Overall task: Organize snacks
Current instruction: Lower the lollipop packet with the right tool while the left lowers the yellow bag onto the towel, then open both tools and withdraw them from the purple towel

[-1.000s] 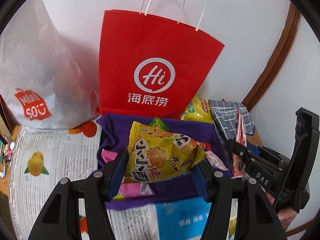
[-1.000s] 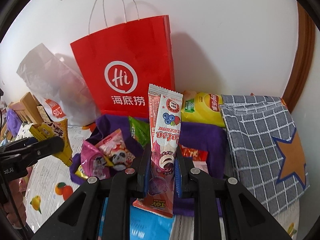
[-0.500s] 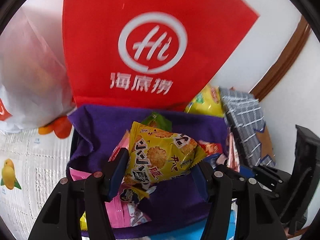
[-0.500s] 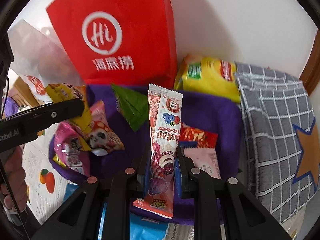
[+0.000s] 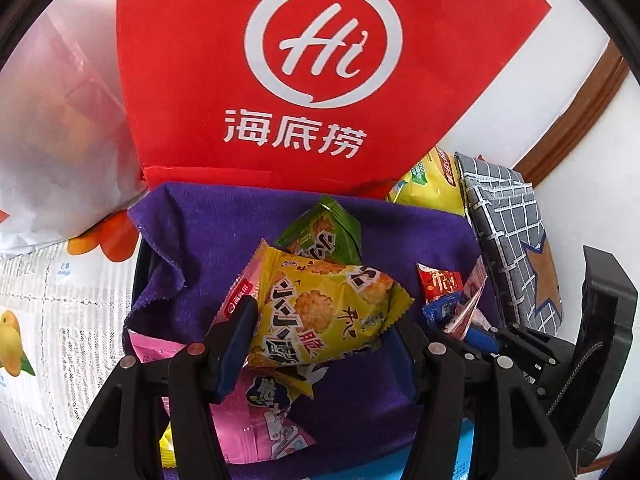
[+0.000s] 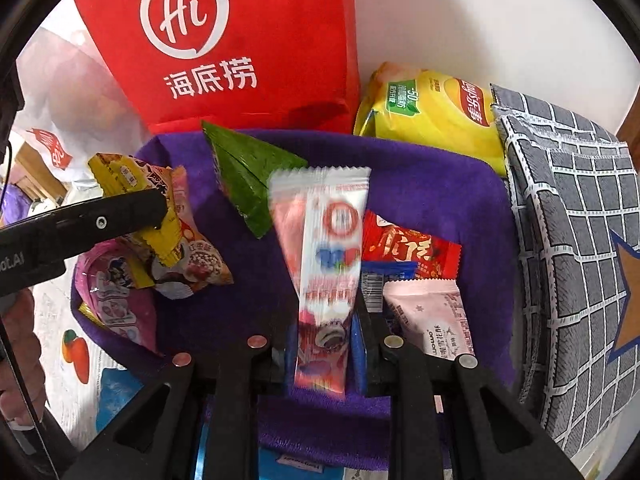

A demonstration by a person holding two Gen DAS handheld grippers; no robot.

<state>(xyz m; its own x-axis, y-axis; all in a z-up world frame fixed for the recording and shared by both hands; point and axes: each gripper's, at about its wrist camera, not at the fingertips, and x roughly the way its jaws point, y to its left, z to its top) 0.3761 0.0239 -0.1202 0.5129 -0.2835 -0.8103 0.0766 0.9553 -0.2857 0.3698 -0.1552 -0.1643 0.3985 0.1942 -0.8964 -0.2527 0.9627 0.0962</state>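
Observation:
My left gripper [image 5: 322, 322] is shut on a yellow cracker packet [image 5: 312, 300], held just above a purple-lined bin [image 5: 208, 240]. A green packet [image 5: 324, 232] leans on the bin's back wall, and pink packets [image 5: 256, 428] lie at its near left. In the right wrist view my right gripper [image 6: 326, 320] is shut on the lower part of a pink-and-white snack stick [image 6: 328, 240], which is blurred and tilted left over the bin [image 6: 440, 184]. To its right lie a red packet [image 6: 408, 252] and a pale pink packet [image 6: 432, 320].
A red paper bag [image 5: 300, 80] stands behind the bin against the wall, with a white plastic bag [image 5: 52, 140] to its left. A yellow chips bag [image 6: 432, 116] and a grey checked fabric box [image 6: 572, 220] sit to the right. A fruit-print cover [image 5: 60, 300] lies on the table.
Both grippers have come down and forward over the purple bin, each still holding its packet. The snack stick in the right gripper now tilts and looks blurred.

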